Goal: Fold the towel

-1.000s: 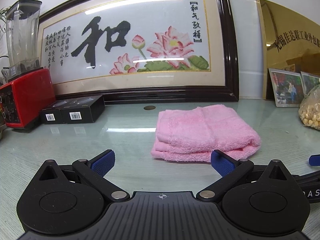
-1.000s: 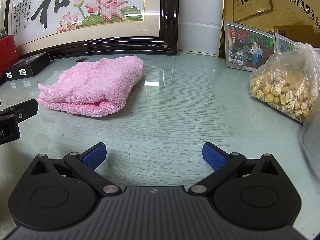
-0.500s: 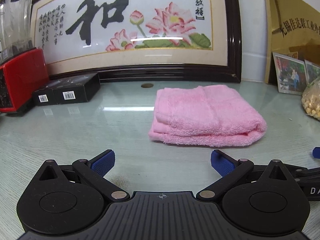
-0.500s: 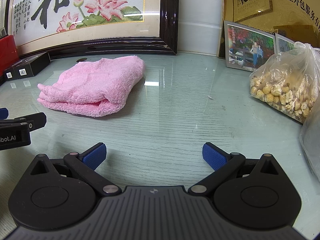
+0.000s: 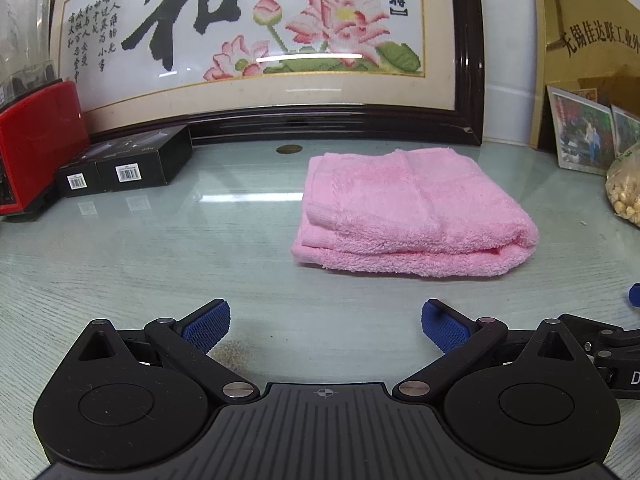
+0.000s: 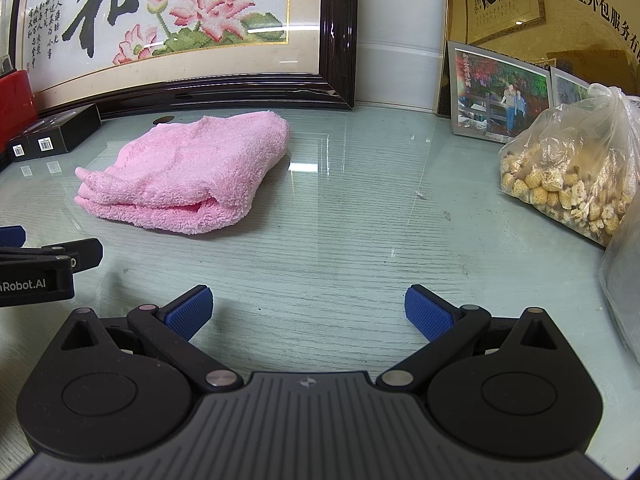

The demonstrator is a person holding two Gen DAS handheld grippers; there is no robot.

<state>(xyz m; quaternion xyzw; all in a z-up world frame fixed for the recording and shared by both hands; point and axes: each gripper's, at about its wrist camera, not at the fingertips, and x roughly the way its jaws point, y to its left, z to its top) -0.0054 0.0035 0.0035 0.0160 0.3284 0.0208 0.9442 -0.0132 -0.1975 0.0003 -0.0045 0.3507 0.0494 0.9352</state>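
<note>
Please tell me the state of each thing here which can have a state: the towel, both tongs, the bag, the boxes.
towel: folded in layers, lying flat on the table, touched by nothing
left tongs: open, holding nothing
right tongs: open, holding nothing
plastic bag: tied at the top, full of pale lumps
black boxes: closed, side by side

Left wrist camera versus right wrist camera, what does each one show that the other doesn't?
Only the left wrist view shows the red blender base with its clear jug in full; the right view catches just a red sliver.

Only the right wrist view shows the knotted top of the bag of snacks, and both photos unclipped.

Both show the folded pink towel, the framed lotus picture, the black boxes, the gold plaque and the glass table. The left gripper and right gripper are open and empty.
</note>
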